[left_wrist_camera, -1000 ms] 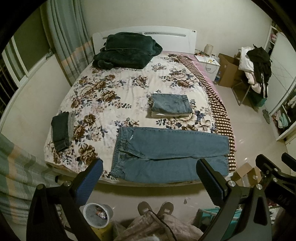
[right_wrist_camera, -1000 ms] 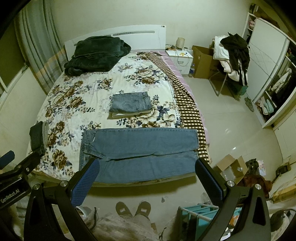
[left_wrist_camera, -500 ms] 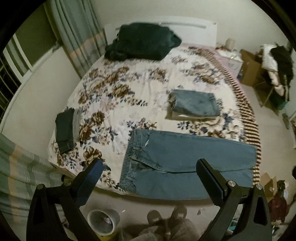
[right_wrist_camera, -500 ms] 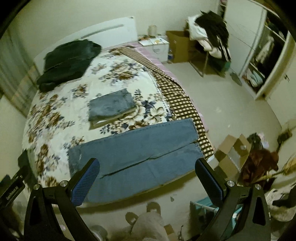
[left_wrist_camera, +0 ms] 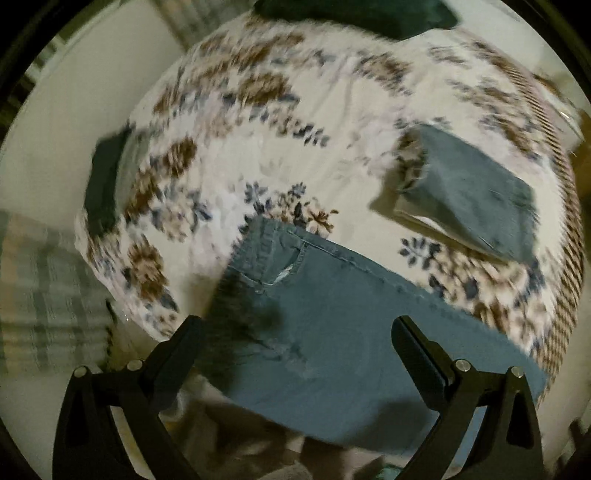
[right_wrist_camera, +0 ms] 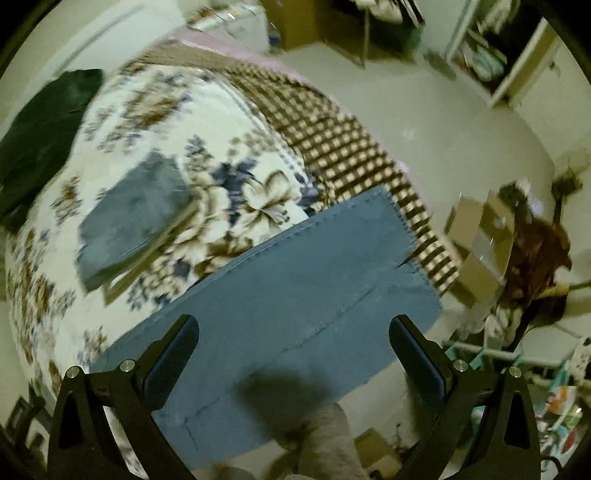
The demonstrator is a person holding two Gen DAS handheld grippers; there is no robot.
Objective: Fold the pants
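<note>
Jeans [left_wrist_camera: 332, 325] lie flat along the near edge of the bed [left_wrist_camera: 332, 122], waistband to the left, leg hems [right_wrist_camera: 413, 258] to the right by the checked sheet [right_wrist_camera: 332, 147]. Left gripper [left_wrist_camera: 295, 332] spread wide above the waist end, holding nothing. Right gripper [right_wrist_camera: 293, 332] spread wide above the legs, empty. Folded jeans [left_wrist_camera: 476, 192] sit farther back. Both views blurred; no writing readable.

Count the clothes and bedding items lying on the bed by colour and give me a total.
Blue denim: 2, the spread-out jeans and a folded pair
Dark green: 2, the blanket heap and a folded garment
Total: 4
</note>
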